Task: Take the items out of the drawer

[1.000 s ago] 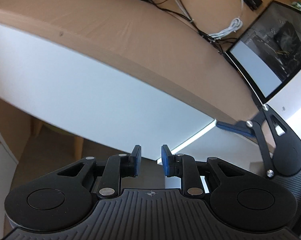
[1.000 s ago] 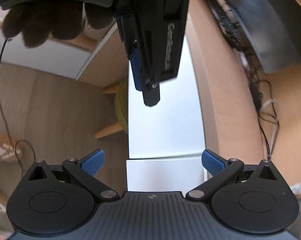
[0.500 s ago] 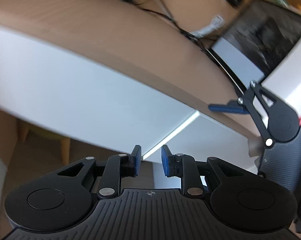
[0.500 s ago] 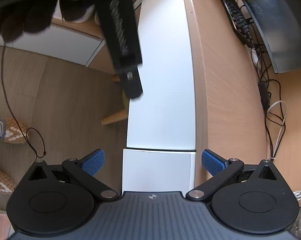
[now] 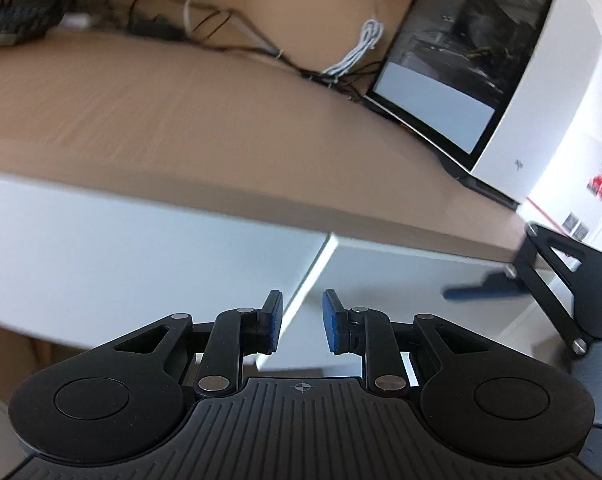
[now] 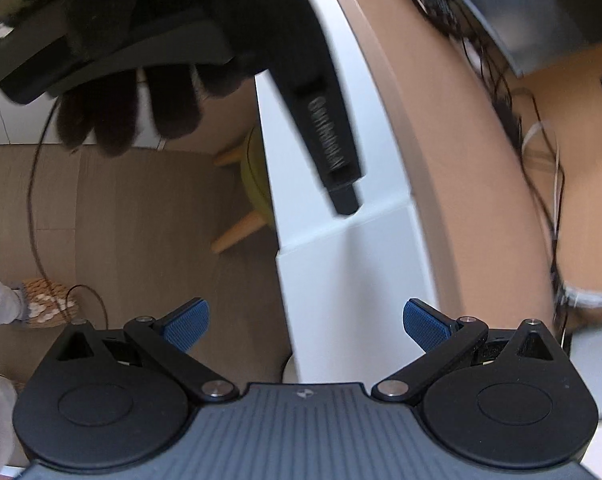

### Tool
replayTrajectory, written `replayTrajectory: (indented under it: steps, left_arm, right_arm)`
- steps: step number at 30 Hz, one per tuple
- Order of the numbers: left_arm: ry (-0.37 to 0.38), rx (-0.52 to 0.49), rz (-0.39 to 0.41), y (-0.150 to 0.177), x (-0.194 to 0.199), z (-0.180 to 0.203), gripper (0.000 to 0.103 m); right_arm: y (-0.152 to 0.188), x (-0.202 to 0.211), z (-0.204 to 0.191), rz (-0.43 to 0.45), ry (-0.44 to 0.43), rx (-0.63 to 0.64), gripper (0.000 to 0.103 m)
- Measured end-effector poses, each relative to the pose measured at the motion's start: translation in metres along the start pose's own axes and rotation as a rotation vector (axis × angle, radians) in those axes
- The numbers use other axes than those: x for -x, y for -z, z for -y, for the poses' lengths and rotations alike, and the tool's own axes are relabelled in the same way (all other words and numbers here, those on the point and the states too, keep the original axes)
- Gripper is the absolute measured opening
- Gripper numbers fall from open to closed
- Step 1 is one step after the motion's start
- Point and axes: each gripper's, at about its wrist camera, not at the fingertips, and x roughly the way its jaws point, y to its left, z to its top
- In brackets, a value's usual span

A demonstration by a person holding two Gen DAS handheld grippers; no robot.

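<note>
The left gripper (image 5: 301, 322) has its two blue pads close together with just a small gap, and nothing sits between them. Right past its tips are two white drawer fronts (image 5: 141, 256), side by side, with a thin bright crack between them where their edges meet. Both drawers look closed, so the items inside cannot be seen. The long front edge of the wooden desk top (image 5: 221, 120) hangs just over the white fronts. The near part of the desk top is bare and gives lots of room. At the far side of the desk lie a tangle of cables (image 5: 353, 52) and a dark keyboard (image 5: 17, 24) at the far left. A white computer case (image 5: 533, 92) with a dark glass side stands at the far right. The right gripper (image 6: 305, 322) has its blue pads spread wide apart and holds nothing. It shows at the right edge of the left view, just beside the desk's edge and near the right drawer front. In the right view a white drawer front (image 6: 361, 300) lies between the pads, farther off, and does not touch them. A gloved hand (image 6: 133, 80) holds the left gripper above it. To the left of the drawers the wooden floor (image 6: 141, 260) is wide open, with a yellow stool (image 6: 257, 176) tucked under the desk and a thin black cord (image 6: 37, 200) hanging down.
</note>
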Motion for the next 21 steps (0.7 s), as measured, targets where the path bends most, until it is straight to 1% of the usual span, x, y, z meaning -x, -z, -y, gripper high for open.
replayTrajectory:
  steps: [1, 3, 7, 10, 12, 14, 16, 18, 21]
  left_arm:
    - [-0.004, -0.02, 0.009, -0.001, -0.001, 0.004, 0.024]
    - [0.017, -0.06, 0.017, -0.004, -0.004, 0.009, 0.024]
    - [0.051, -0.137, 0.008, -0.009, -0.01, 0.018, 0.024]
    - [0.078, -0.184, -0.01, -0.014, -0.015, 0.023, 0.033]
    - [0.085, -0.213, -0.017, -0.015, -0.017, 0.026, 0.034]
    - [0.098, -0.239, -0.028, -0.016, -0.018, 0.028, 0.038]
    - [0.108, -0.249, -0.032, -0.016, -0.019, 0.029, 0.044]
    - [0.116, -0.251, -0.037, -0.016, -0.019, 0.031, 0.047]
    - [0.124, -0.238, -0.044, -0.017, -0.019, 0.03, 0.048]
  right_arm:
    - [0.004, 0.0, -0.001, -0.012, -0.001, -0.015, 0.103]
    - [0.011, 0.0, -0.003, -0.029, 0.001, -0.043, 0.103]
    - [0.022, 0.002, -0.007, -0.053, -0.001, -0.083, 0.103]
    - [0.025, 0.007, -0.014, -0.065, -0.004, -0.106, 0.103]
    - [0.03, 0.009, -0.014, -0.073, -0.008, -0.122, 0.103]
    - [0.032, 0.009, -0.014, -0.08, -0.009, -0.137, 0.103]
    - [0.038, 0.01, -0.016, -0.088, -0.008, -0.153, 0.103]
    - [0.038, 0.009, -0.016, -0.091, -0.008, -0.167, 0.103]
    - [0.036, 0.009, -0.017, -0.088, -0.011, -0.177, 0.103]
